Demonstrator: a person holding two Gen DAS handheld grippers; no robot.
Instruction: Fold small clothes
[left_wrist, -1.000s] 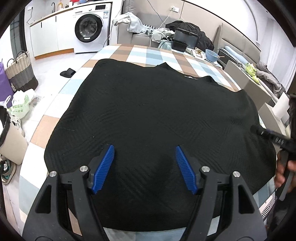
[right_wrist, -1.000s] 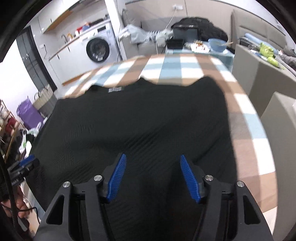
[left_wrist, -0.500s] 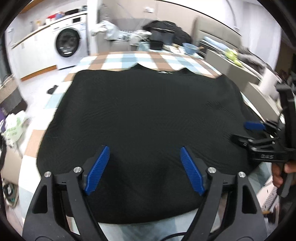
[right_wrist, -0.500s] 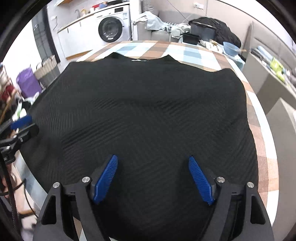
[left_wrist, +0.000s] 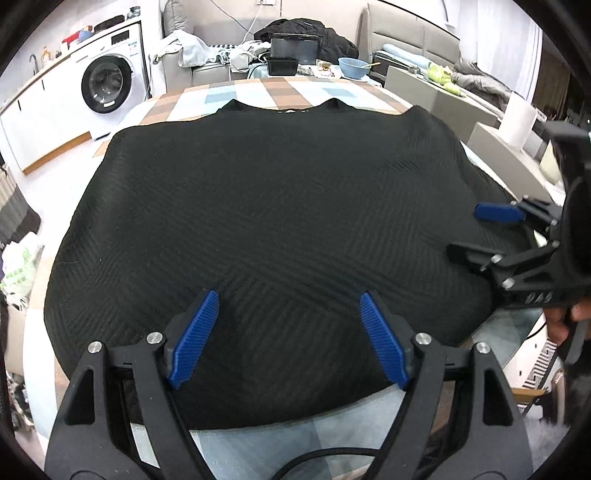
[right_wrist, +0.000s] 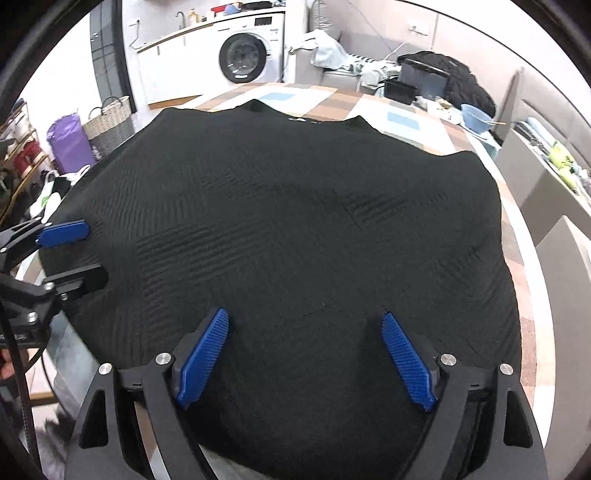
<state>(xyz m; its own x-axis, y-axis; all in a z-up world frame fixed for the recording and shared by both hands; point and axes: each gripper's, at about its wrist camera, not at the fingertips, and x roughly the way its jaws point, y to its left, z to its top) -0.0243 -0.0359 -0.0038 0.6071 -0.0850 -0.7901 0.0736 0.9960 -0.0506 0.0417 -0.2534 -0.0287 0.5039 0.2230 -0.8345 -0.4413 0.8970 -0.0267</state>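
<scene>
The near hem of the black sweater (left_wrist: 280, 206) is partly hidden behind the black arms of each claw; in the left wrist view its right edge disappears under the right claw (left_wrist: 476, 232) and out of frame; the person's hand (left_wrist: 565, 317) on that tool is cut off at the picture's edge, only fingertips showing; the small white mark at the neckline is too small to read; the sleeves cannot be made out, so whether they lie tucked under is unclear.

The sweater lies spread flat, neckline away from the cameras, on the counter (left_wrist: 258, 88), whose checked brown, pale blue and white cloth shows only beyond the collar and along the rims; the knit is ribbed in diagonal bands that meet in chevrons, with a few shallow creases near the middle in the right wrist view; its lower edge reaches the counter's near rim.

The left claw (left_wrist: 288, 334) stands with its blue pads well apart above the hem, nothing between them, its jaws having just been opening; the right claw, seen over the other side, is likewise spread wide, having just been opening further, and grips nothing.
</scene>
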